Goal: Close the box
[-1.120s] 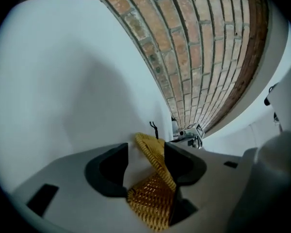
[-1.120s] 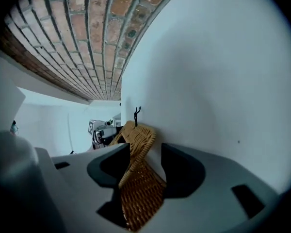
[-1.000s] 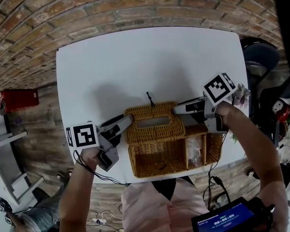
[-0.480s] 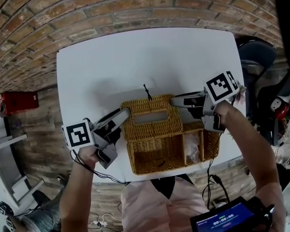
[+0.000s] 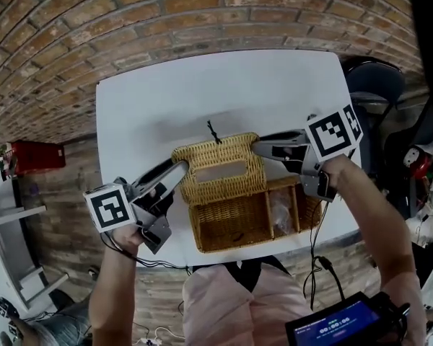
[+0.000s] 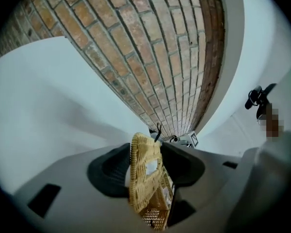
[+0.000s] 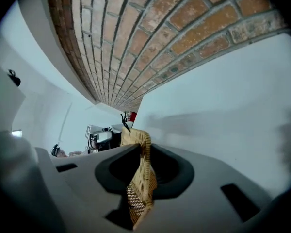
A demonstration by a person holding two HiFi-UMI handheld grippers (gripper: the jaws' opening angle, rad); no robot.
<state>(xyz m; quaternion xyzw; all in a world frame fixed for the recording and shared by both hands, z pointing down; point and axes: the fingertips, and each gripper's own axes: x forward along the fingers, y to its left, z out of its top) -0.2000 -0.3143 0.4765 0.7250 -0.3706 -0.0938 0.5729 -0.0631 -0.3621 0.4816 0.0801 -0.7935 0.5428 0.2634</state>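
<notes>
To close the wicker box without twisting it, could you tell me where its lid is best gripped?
Grip the lid at its two short end rims, one from each side. It is wide, tilted up, and seems hinged on the box's far edge; the woven rim fits between jaws. The left gripper and right gripper, whose jaws have just been closing, hold it so.
</notes>
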